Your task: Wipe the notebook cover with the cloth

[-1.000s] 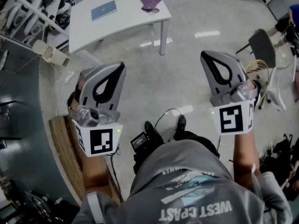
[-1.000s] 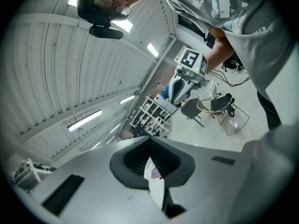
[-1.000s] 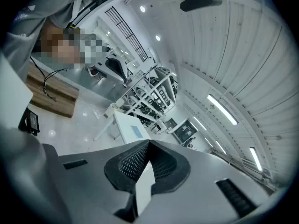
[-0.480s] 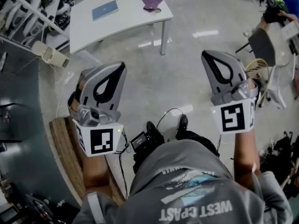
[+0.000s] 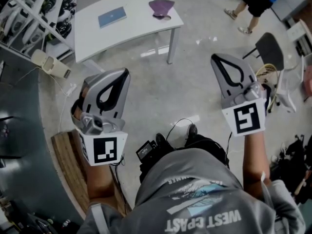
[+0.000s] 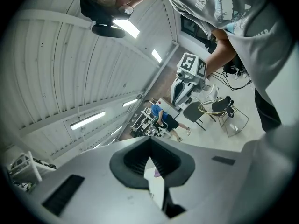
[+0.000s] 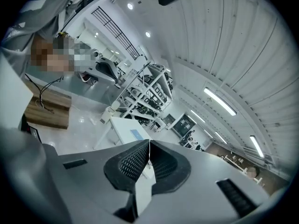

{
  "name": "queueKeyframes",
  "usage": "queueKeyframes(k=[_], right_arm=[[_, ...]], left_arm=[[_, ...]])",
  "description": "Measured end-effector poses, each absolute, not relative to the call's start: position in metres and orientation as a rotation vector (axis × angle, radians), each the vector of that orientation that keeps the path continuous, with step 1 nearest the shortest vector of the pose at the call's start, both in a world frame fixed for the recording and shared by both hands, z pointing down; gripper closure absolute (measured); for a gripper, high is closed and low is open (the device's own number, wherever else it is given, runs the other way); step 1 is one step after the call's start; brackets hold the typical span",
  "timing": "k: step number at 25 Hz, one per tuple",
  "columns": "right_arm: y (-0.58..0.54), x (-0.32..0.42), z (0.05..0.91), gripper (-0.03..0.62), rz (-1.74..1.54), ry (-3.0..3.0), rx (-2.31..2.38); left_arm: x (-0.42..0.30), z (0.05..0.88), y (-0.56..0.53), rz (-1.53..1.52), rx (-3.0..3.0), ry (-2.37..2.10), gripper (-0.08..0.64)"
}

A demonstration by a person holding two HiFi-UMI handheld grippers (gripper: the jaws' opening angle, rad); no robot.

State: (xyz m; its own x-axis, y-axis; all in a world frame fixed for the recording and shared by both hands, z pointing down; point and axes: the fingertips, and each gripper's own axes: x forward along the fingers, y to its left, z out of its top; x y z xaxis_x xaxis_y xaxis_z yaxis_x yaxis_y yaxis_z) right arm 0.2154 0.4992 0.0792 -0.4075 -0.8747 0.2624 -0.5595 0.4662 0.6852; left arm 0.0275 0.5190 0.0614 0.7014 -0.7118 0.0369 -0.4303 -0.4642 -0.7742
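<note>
The blue notebook (image 5: pixel 112 17) lies flat on the white table (image 5: pixel 136 28), in the upper left of the head view. Its long side runs left to right, with the right end a little higher. The purple cloth (image 5: pixel 161 7) sits bunched up to its right, not touching it. The left gripper (image 5: pixel 123 74) and the right gripper (image 5: pixel 217 58) are lower in the picture, well apart from the table. Both have their jaws shut tight, with nothing in them.

Bright, even light from ceiling strips (image 7: pixel 218 101); glare patches on the floor (image 5: pixel 195 77); both gripper views bend hard at dark edges.
</note>
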Motion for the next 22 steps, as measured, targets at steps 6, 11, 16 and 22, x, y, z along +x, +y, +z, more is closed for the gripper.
queueKeyframes(k=[6, 11, 16, 22], right_arm=[[0.479, 0.208, 0.075, 0.561, -0.673, -2.119, 1.188], [0.448, 0.219, 0.079, 0.561, -0.674, -2.145, 1.178], [0.404, 0.241, 0.083, 0.561, -0.675, -2.196, 1.152], [0.345, 0.281, 0.085, 0.561, -0.687, -2.270, 1.099]], left_arm=[[0.022, 0.058, 0.499, -0.447, -2.130, 0.875, 0.558], [0.033, 0.060, 0.473, -0.480, -2.120, 0.887, 0.558], [0.055, 0.058, 0.435, -0.531, -2.098, 0.929, 0.558], [0.106, 0.057, 0.380, -0.579, -2.094, 0.974, 0.558]])
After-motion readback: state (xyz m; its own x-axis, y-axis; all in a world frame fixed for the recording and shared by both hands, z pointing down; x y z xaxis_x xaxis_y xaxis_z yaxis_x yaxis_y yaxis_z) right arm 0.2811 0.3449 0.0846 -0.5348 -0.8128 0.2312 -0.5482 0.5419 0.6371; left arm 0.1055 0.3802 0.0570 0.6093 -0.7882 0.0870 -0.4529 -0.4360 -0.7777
